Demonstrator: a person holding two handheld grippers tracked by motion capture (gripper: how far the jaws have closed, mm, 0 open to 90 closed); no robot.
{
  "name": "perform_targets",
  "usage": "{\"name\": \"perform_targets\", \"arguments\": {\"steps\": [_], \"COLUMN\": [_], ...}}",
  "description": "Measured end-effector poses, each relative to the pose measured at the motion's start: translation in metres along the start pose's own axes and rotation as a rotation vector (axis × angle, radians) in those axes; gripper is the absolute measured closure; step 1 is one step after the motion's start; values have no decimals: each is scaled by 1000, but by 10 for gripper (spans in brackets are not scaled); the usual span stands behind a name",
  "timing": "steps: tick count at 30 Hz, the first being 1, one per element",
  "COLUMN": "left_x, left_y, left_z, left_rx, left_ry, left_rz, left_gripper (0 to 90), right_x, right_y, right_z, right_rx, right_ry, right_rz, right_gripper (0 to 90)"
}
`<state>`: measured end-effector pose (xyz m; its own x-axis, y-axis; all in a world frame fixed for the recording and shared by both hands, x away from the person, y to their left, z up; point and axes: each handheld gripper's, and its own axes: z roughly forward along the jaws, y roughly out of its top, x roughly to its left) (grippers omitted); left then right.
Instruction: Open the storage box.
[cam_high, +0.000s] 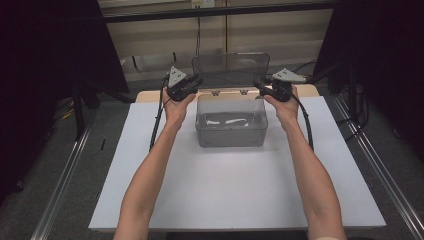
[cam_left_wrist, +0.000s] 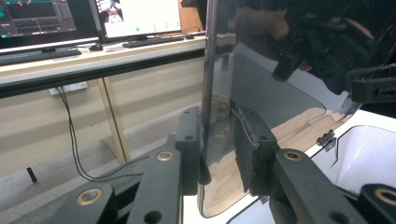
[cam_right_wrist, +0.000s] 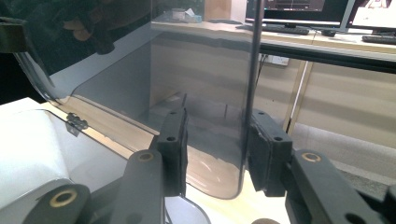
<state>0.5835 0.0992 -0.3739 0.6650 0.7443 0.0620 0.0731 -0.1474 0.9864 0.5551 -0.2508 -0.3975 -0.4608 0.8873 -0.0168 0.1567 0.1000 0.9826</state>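
A clear grey plastic box (cam_high: 231, 136) stands at the far middle of the white board, and its hinged smoked lid (cam_high: 231, 67) is raised upright behind it. My left gripper (cam_high: 197, 81) is at the lid's left edge and my right gripper (cam_high: 258, 84) at its right edge. In the left gripper view the jaws (cam_left_wrist: 217, 114) close on the lid's (cam_left_wrist: 280, 84) rim from both sides. In the right gripper view the jaws (cam_right_wrist: 218, 114) clasp the lid's (cam_right_wrist: 201, 70) other rim the same way. Pale streaks show on the box floor; I cannot tell what they are.
The white board (cam_high: 225, 195) covers the table in front of the box. Metal rails (cam_high: 65, 175) run along both sides on the floor. A desk with monitors (cam_left_wrist: 135, 18) and keyboards stands beyond the table. The lid's hinges (cam_left_wrist: 327, 138) sit on the box's back rim.
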Motion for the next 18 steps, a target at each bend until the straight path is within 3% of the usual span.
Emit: {"name": "perform_targets", "arguments": {"steps": [7,15,17,18], "left_x": [2,2,2,2], "left_y": [-4,-9,-10,-10], "left_z": [3,6,7,8], "left_rx": [5,24,35,28], "left_ry": [1,3,9,7], "left_rz": [-5,-6,25,10], "left_gripper": [726,727,726,725], "right_x": [-4,-5,-3,-3], "right_y": [-1,-3,-4,-5], "right_z": [-1,1,2,3], "right_rx": [5,-4,-1,1], "right_ry": [-11,10,14,16], "right_rz": [-6,13,13,13], "right_gripper": [608,634,636,634]}}
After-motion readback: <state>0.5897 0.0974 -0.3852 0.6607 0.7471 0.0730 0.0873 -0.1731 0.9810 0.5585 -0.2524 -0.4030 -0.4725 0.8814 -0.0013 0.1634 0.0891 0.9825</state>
